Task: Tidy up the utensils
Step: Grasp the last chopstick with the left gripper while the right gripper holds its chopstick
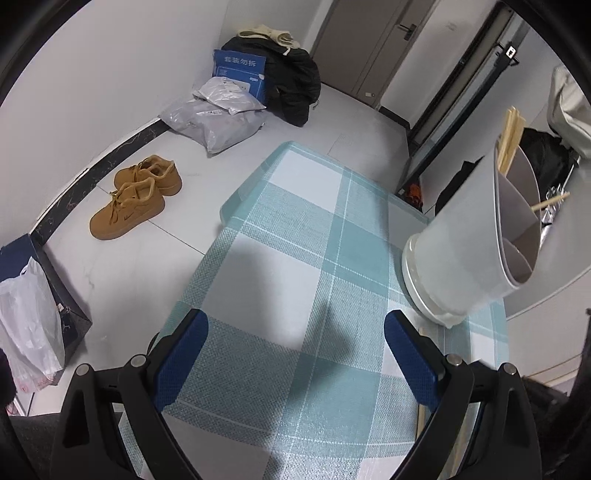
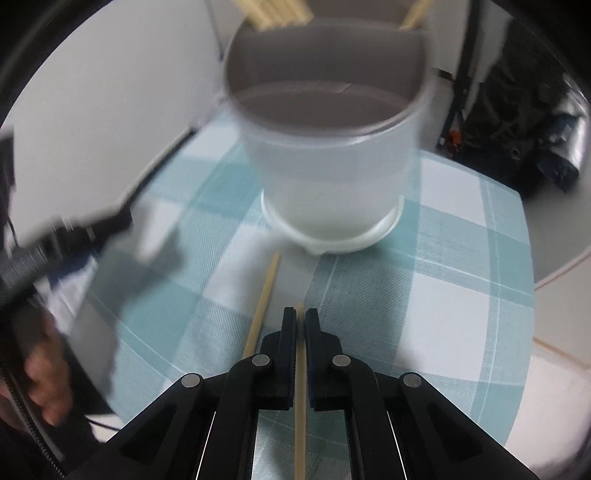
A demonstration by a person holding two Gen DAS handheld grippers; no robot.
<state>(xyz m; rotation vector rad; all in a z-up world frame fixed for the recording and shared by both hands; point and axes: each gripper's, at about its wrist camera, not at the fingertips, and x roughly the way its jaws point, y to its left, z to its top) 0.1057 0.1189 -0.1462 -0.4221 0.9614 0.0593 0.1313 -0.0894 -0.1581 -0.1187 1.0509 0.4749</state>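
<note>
My right gripper [image 2: 300,312] is shut on a wooden chopstick [image 2: 300,373] that runs back between its fingers. A second chopstick [image 2: 264,299] lies on the checked tablecloth [image 2: 461,266] just to its left. Ahead stands a translucent grey utensil holder [image 2: 328,158] on a white base, split into compartments. Several chopsticks [image 2: 277,11] stand in its far compartment, and a single one [image 2: 413,16] leans in another. In the left wrist view the holder [image 1: 461,236] stands at the right. My left gripper [image 1: 295,317] hangs open over the cloth with nothing between its blue pads [image 1: 181,362].
A person's hand [image 2: 44,373] shows blurred at the left edge. Beyond the table's left edge [image 1: 229,206] the floor holds tan shoes [image 1: 136,195], plastic parcels [image 1: 218,118], a blue box [image 1: 240,74] and a dark jacket [image 1: 295,81]. Dark bags [image 2: 517,122] sit behind the table.
</note>
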